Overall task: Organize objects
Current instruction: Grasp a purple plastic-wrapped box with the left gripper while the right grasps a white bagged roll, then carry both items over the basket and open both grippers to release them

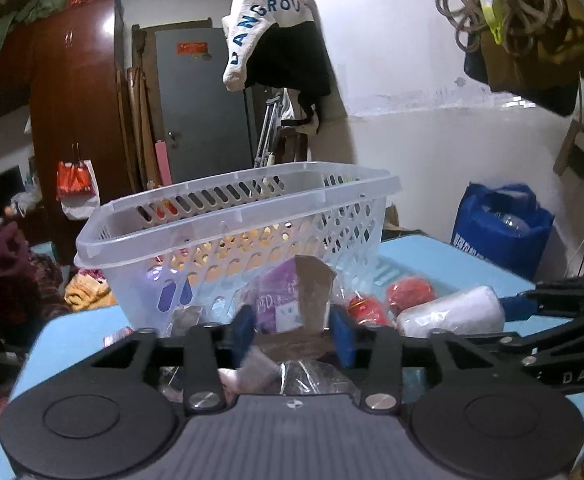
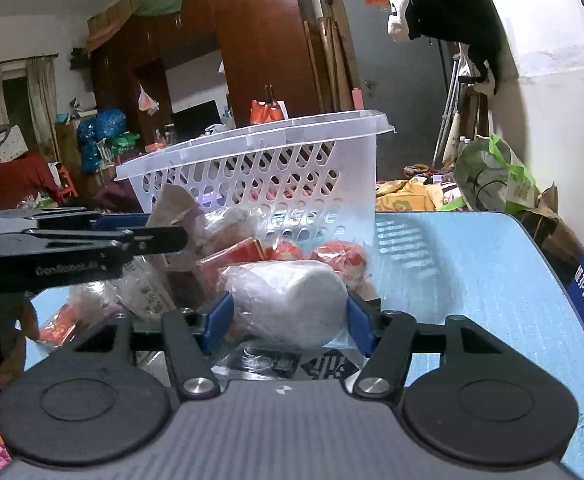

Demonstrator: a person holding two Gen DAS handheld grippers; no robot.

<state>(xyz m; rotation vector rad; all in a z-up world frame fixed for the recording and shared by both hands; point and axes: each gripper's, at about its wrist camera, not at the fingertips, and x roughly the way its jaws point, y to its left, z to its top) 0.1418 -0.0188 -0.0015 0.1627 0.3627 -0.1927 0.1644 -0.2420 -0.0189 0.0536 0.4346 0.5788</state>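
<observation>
A clear plastic basket (image 1: 227,216) stands on the blue table (image 1: 444,256), also in the right wrist view (image 2: 275,168). In front of it lies a heap of packets. My left gripper (image 1: 294,334) is shut on a brown and purple packet (image 1: 296,300) at the heap's near edge, just before the basket. My right gripper (image 2: 287,318) is shut on a white roll wrapped in clear plastic (image 2: 292,300); the roll also shows in the left wrist view (image 1: 452,312). Red packets (image 2: 332,258) lie between the roll and the basket.
A blue bag (image 1: 504,224) stands beyond the table's right side. A green bag (image 2: 492,176) and clutter lie on the floor behind. A dark wardrobe (image 1: 71,112) and a grey door (image 1: 199,100) stand at the back. Clothes (image 1: 279,48) hang overhead.
</observation>
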